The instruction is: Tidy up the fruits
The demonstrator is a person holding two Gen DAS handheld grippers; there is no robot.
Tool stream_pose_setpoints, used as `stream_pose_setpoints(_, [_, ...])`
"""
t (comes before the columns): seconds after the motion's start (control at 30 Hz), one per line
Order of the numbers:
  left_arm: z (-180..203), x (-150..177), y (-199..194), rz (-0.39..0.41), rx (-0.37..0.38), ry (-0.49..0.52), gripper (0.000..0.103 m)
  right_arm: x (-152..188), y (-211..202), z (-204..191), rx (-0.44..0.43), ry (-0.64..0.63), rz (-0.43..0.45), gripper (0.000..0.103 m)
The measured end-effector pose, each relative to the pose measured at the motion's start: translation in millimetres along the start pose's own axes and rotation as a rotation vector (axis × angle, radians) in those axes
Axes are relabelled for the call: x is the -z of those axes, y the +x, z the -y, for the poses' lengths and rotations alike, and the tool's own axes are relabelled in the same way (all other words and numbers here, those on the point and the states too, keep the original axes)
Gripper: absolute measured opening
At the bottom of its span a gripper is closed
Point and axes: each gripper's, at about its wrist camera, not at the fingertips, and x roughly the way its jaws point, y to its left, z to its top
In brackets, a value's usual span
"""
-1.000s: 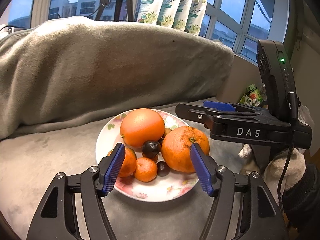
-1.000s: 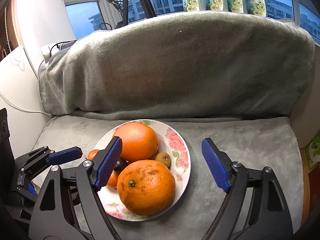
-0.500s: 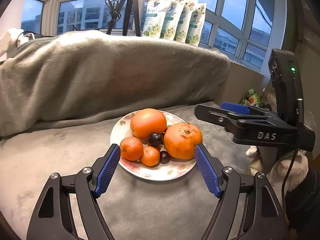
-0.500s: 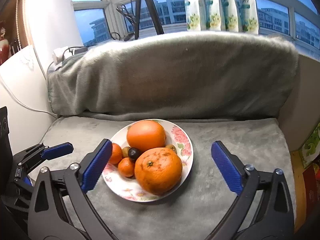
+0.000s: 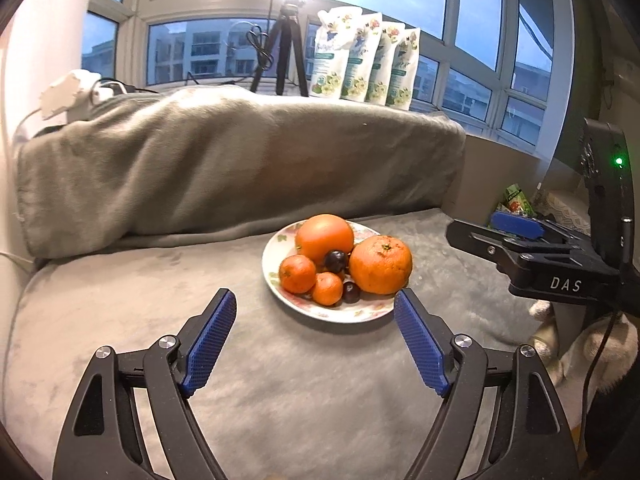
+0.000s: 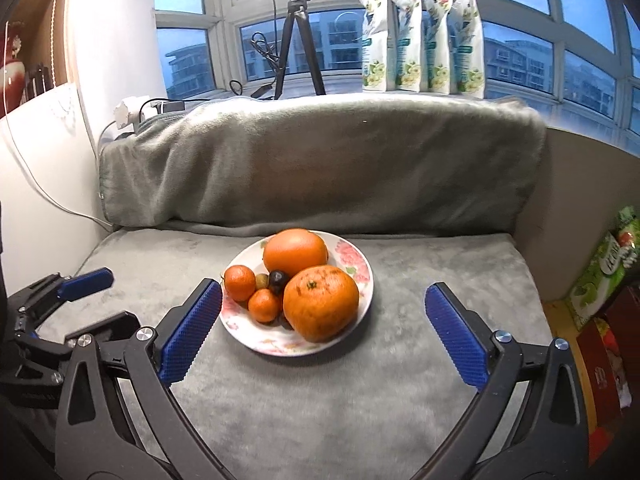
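Both claws have backed away; plate point(image 6: 362, 270) lies ahead, untouched.

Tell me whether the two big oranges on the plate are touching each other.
Cannot tell. In both wrist views the front orange overlaps the rear orange, so no gap or contact shows plainly.

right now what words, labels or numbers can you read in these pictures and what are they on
"DAS": white letters on the black body of the right gripper, seen from the left wrist view.
Four white refill pouches with green labels on the windowsill: print too small to read.
Green printed carton at the right edge of the grey cushion: characters blurred, unreadable.
Floral white plate of fruit: no text.
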Motion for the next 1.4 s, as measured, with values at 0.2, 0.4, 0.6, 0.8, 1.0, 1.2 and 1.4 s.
stream_pose_setpoints(0.2, [-5.1,8.0,-16.8,0.018,-0.042,-0.013,0.081,10.9,-15.5,-9.1,0.098,0.010,0.014,0.103])
stream_pose_setpoints(0.4, [-5.5,13.4,-25.5,0.022,-0.075,-0.012,0.082,16.2,-27.2,-13.5,0.161,0.018,0.036,0.103])
stream_pose_setpoints(0.6, [-4.6,13.5,-30.5,0.031,-0.090,-0.010,0.082,16.8,-33.2,-18.9,0.195,-0.003,0.056,0.103])
stream_pose_setpoints(0.8, [-5.5,12.7,-33.9,0.041,-0.101,-0.012,0.082,15.8,-36.6,-22.8,0.194,-0.014,0.064,0.103])
stream_pose_setpoints(1.0, [-5.2,12.5,-34.4,0.043,-0.105,-0.009,0.082,15.1,-38.0,-26.4,0.189,-0.023,0.070,0.103])
stream_pose_setpoints(1.2, [-5.5,11.9,-35.7,0.045,-0.110,-0.010,0.082,14.5,-38.1,-26.8,0.185,-0.022,0.073,0.103])
stream_pose_setpoints(1.4, [-5.2,12.7,-34.0,0.039,-0.111,-0.006,0.082,14.5,-37.6,-26.8,0.182,-0.022,0.067,0.103])
